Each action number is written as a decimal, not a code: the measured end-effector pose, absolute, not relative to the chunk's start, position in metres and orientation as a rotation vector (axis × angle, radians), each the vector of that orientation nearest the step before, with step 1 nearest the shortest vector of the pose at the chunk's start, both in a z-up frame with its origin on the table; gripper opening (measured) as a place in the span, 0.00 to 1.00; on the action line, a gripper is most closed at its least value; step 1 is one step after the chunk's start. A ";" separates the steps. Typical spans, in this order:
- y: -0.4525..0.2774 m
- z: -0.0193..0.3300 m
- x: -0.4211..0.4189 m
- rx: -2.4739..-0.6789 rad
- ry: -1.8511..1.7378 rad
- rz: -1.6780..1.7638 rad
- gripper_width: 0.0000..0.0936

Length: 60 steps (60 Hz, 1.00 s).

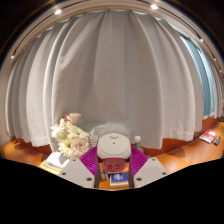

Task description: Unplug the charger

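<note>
A white rounded charger sits between my two fingers, its lower part tinted pink by the pads. My gripper is shut on it, with the magenta pads pressing against both of its sides. A small blue and white object lies just below the charger, between the finger bases; I cannot tell what it is. No cable or socket shows.
A bunch of pale flowers stands just left of the fingers on the wooden table. A white curtain hangs close behind. A red and white item lies far right on the table.
</note>
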<state>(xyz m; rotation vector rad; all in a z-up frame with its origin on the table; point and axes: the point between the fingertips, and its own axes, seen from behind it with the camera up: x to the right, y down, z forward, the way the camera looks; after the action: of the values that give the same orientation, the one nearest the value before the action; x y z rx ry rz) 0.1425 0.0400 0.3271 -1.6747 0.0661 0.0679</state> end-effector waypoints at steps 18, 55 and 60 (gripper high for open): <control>0.021 0.251 0.309 -1.849 0.118 -0.132 0.42; -0.023 0.038 0.359 -2.264 0.119 -0.144 0.77; -0.022 0.060 0.355 -2.227 0.123 -0.165 0.91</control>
<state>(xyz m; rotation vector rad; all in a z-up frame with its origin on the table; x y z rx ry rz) 0.3545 -0.0216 0.0596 -2.2274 0.1226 -0.1651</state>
